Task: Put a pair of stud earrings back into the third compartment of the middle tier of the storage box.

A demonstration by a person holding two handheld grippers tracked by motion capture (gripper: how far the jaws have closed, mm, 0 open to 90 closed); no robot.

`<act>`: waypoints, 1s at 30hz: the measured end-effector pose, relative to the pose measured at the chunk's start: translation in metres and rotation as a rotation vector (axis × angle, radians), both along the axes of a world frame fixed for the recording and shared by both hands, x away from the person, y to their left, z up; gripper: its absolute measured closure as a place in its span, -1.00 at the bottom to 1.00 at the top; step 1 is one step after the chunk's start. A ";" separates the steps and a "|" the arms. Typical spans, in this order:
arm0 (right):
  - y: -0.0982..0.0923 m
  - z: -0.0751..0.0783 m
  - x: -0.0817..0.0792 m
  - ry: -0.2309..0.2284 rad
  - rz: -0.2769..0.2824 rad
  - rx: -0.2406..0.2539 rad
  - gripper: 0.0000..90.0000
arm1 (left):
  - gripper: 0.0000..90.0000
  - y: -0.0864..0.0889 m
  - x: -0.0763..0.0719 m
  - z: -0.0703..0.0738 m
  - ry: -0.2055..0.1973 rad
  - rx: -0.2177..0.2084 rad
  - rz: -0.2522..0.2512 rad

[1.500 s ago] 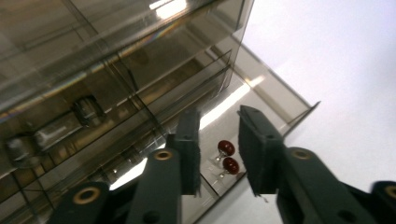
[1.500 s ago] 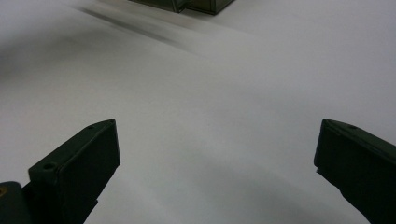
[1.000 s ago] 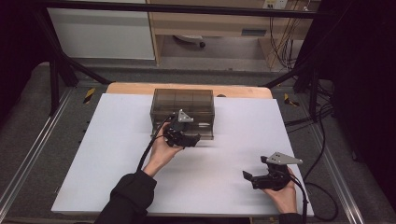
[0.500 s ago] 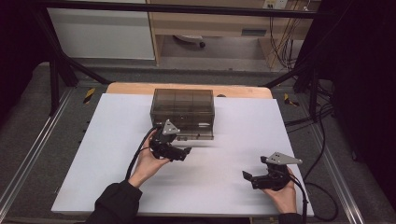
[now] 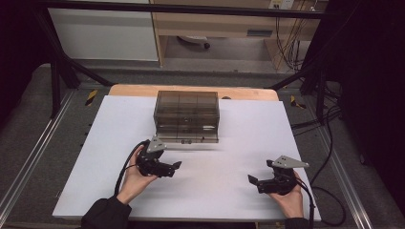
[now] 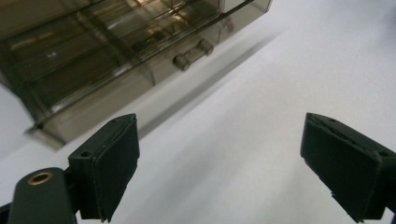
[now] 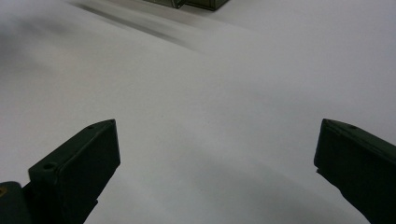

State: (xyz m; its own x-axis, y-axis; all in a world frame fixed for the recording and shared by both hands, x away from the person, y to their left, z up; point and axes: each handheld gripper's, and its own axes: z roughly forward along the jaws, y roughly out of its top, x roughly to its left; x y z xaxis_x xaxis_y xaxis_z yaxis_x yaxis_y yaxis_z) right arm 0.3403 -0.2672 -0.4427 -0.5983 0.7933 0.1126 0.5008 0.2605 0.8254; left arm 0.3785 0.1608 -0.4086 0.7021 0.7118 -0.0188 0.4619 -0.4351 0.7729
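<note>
A smoky translucent drawer box [image 5: 186, 112] stands at the back middle of the white table [image 5: 239, 143]. Its bottom drawer [image 5: 188, 140] juts out a little toward me. In the left gripper view the box [image 6: 93, 60] lies upper left, with a small drawer handle [image 6: 191, 53] showing. My left gripper [image 5: 174, 167] hovers open in front of the box and apart from it, nothing between its jaws [image 6: 219, 140]. At the near right, my right gripper [image 5: 253, 180] is held open over bare table, its jaws empty [image 7: 217, 135]. A corner of the box [image 7: 196, 3] shows at the top of the right gripper view.
The wooden tabletop edge [image 5: 239, 93] shows behind the white sheet. Black frame bars [image 5: 62, 71] and metal rails [image 5: 28, 157] flank the table. Cables [image 5: 329, 157] trail at the right. White surface spreads between and around both grippers.
My left gripper has drawn back from the box front, toward me and slightly left. The right gripper has stayed in place.
</note>
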 end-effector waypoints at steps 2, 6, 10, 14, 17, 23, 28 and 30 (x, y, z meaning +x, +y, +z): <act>0.000 0.000 0.000 0.001 0.000 -0.001 -0.98 | -0.75 0.007 -0.003 -0.003 0.002 0.001 0.006; 0.001 -0.001 0.000 0.002 0.000 -0.001 -0.98 | -0.75 0.020 -0.010 -0.008 -0.002 0.008 0.017; 0.001 -0.001 0.000 0.002 0.001 0.002 -0.98 | -0.75 0.032 -0.015 -0.012 -0.008 -0.003 0.023; 0.001 0.000 0.000 0.005 0.001 0.005 -0.98 | -0.75 0.044 -0.019 -0.016 -0.009 0.011 0.040; 0.000 -0.001 0.000 0.007 0.002 0.004 -0.99 | -0.75 0.054 -0.021 -0.018 -0.009 0.005 0.052; 0.001 -0.001 -0.001 0.008 0.008 0.003 -0.99 | -0.75 0.072 -0.025 -0.024 -0.005 0.005 0.078; 0.001 -0.001 -0.001 0.009 0.016 0.002 -0.99 | -0.75 0.086 -0.026 -0.027 0.002 -0.005 0.091; 0.001 -0.001 -0.001 0.008 0.017 0.003 -0.99 | -0.75 0.091 -0.028 -0.028 -0.004 0.004 0.094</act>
